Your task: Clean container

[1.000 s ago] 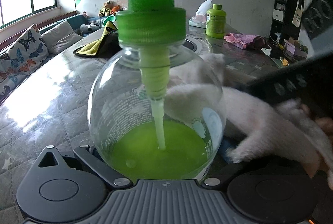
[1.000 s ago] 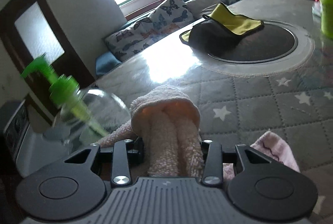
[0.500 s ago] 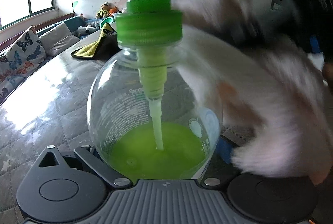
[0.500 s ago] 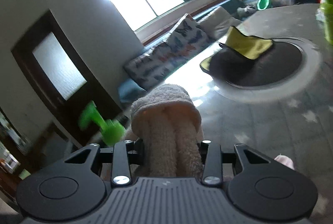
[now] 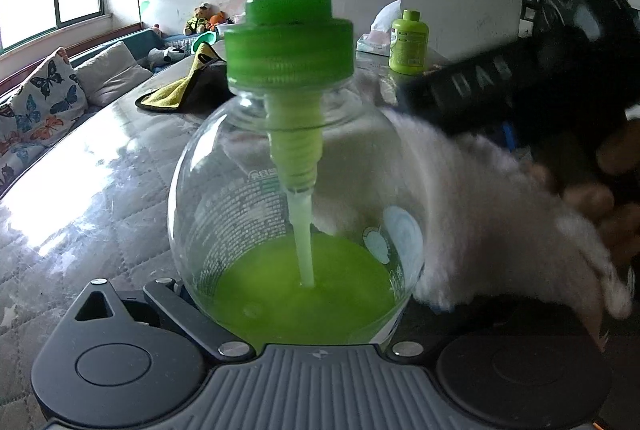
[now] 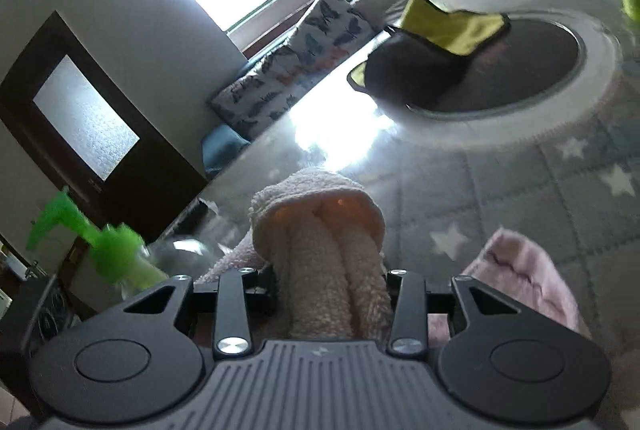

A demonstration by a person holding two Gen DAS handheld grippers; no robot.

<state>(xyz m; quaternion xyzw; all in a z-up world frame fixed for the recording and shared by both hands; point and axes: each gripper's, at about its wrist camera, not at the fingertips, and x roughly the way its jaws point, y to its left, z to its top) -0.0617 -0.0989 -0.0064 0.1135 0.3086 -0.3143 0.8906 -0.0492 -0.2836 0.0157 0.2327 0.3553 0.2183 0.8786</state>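
- The left gripper point(image 5: 304, 294) is shut tight around the round soap bottle point(image 5: 296, 214). Its jaws hug the bottle low down, one on each side.
- The bottle stands up straight, with its green pump cap point(image 5: 290, 46) on top and green soap point(image 5: 304, 294) in the bottom. It is held above the table point(image 5: 80, 198), near the table's close edge.
- The right gripper point(image 6: 320, 262) is pinched shut on a fluffy pale pink towel point(image 6: 320, 250). The towel folds over the finger tips like a little hood.
- In the left wrist view the towel point(image 5: 480, 214) is pressed on the bottle's right side. So the bottle is just to the left of the right gripper, touching the cloth.
- The bottle is tall, so I think the wipe should go up and down along the glass, or around its belly.
- The right hand does the rubbing. The left hand only holds.
- There is a lot of free table ahead. A yellow cloth point(image 6: 456, 26) lies far off on a dark round plate point(image 6: 500, 70), and a small green bottle point(image 5: 409, 44) stands near the far edge. They are well out of the way.
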